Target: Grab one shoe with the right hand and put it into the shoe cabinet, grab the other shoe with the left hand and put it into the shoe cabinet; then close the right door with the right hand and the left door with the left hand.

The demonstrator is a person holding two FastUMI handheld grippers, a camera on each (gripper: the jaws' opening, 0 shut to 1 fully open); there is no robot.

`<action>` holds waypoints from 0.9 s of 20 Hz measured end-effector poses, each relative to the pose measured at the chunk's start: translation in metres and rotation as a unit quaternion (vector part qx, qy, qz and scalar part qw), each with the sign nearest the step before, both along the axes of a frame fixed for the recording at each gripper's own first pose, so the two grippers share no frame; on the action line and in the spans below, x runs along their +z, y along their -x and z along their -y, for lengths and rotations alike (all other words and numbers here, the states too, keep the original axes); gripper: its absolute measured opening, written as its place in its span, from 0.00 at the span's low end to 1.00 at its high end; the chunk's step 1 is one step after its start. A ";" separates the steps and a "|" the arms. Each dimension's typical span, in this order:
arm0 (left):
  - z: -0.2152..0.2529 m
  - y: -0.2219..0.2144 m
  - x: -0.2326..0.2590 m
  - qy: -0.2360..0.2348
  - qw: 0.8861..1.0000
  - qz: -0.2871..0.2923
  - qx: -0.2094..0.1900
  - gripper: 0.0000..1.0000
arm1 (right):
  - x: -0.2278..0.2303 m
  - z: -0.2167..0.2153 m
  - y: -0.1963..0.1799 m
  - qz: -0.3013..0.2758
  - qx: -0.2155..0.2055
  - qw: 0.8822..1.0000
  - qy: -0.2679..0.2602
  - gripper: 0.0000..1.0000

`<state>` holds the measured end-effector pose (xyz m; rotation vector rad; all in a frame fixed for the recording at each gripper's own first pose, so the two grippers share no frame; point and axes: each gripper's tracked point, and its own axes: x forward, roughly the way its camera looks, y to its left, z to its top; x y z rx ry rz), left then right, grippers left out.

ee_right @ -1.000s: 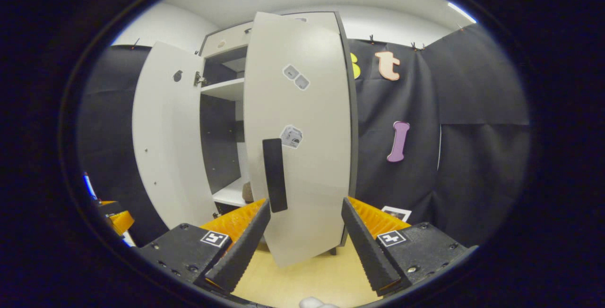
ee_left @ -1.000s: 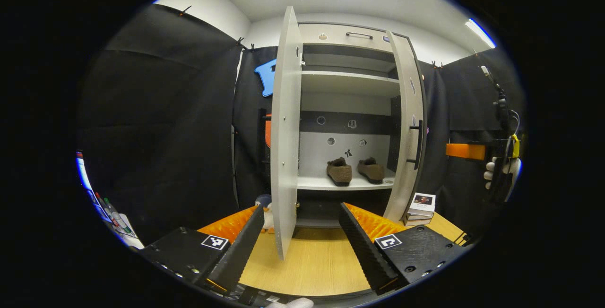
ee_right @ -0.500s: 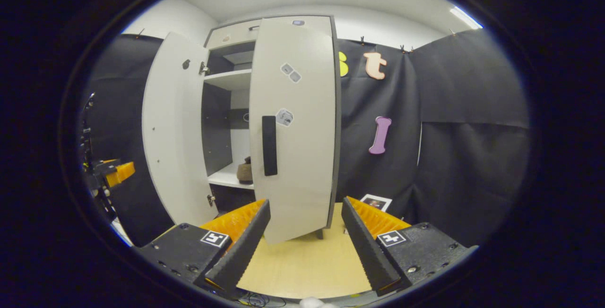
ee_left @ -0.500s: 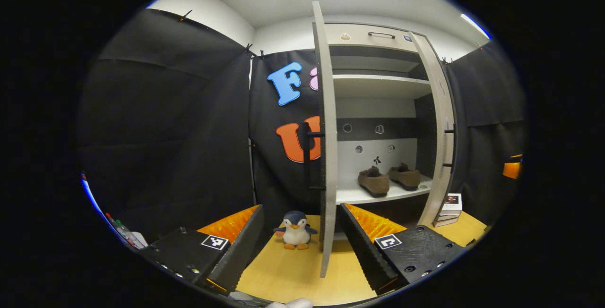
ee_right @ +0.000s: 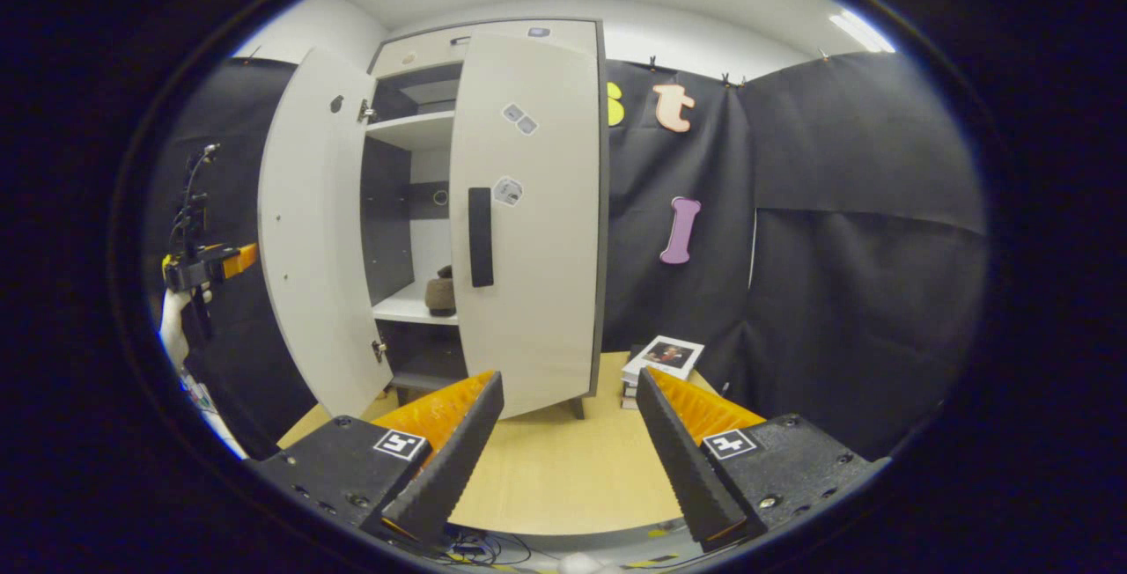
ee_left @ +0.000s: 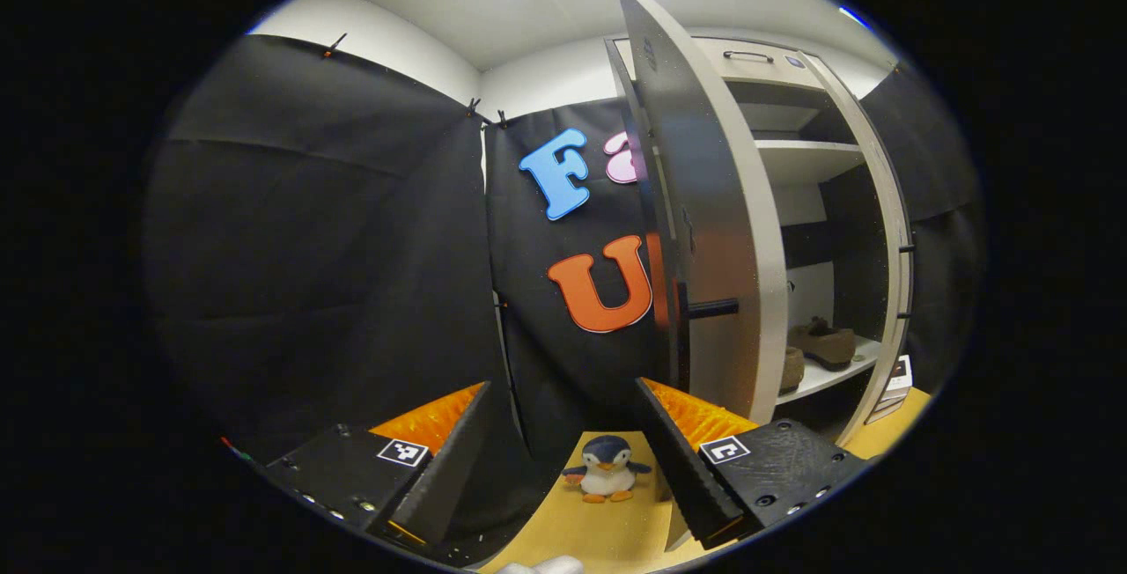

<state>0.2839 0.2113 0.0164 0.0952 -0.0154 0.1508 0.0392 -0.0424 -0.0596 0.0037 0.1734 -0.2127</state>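
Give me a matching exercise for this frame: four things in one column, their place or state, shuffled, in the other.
1. right door
2. left door
3. shoes
4. toy penguin

a. on the floor near the left door
b. wide open
c. on the cabinet shelf
d. closed

Pairs: 1-d, 2-b, 3-c, 4-a

The left gripper has its jaws spread wide, holding nothing; the right gripper is likewise spread and empty. In the right gripper view the left gripper sits far off at the left edge, a hand gripping it.
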 end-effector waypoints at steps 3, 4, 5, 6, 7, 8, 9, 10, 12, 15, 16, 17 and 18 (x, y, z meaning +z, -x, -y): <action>0.004 -0.007 -0.002 0.002 1.000 -0.001 -0.004 0.93 | 0.001 0.001 0.003 0.003 -0.006 1.000 -0.004 0.99; 0.005 -0.008 -0.001 -0.005 1.000 0.002 -0.007 0.93 | 0.002 0.001 0.004 0.005 -0.006 1.000 -0.005 0.99; 0.007 -0.007 -0.002 -0.004 1.000 0.004 -0.008 0.92 | 0.000 -0.001 0.004 0.004 -0.006 1.000 -0.006 0.99; 0.010 -0.006 -0.004 0.003 1.000 0.001 -0.009 0.92 | -0.002 -0.002 0.002 0.003 -0.003 1.000 -0.008 0.99; 0.013 -0.006 -0.006 0.010 1.000 0.000 -0.010 0.91 | -0.003 -0.005 0.001 0.000 0.002 1.000 -0.009 0.99; 0.014 -0.005 -0.007 0.014 1.000 0.000 -0.011 0.90 | -0.005 -0.008 0.000 -0.004 0.006 1.000 -0.010 0.99; 0.016 -0.004 -0.007 0.015 1.000 0.002 -0.011 0.89 | -0.005 -0.009 0.000 -0.004 0.010 1.000 -0.009 0.99; 0.017 -0.004 -0.006 0.014 1.000 0.001 -0.009 0.89 | -0.003 -0.009 0.000 -0.001 0.011 1.000 -0.009 0.99; 0.021 -0.003 -0.006 0.009 1.000 0.002 -0.008 0.89 | 0.000 -0.007 0.000 0.003 0.011 1.000 -0.008 0.99; 0.031 -0.002 -0.006 0.012 1.000 0.000 -0.018 0.89 | 0.001 -0.002 0.002 0.005 0.010 1.000 -0.009 0.99; 0.037 -0.002 -0.006 0.014 1.000 0.001 -0.020 0.89 | 0.000 -0.001 0.002 0.005 0.010 1.000 -0.009 0.99; 0.042 -0.001 -0.005 0.013 1.000 0.002 -0.022 0.89 | 0.000 0.000 0.003 0.004 0.010 1.000 -0.008 0.99; 0.049 0.001 -0.005 0.013 1.000 0.003 -0.024 0.92 | 0.000 0.002 0.003 0.004 0.011 1.000 -0.008 0.99</action>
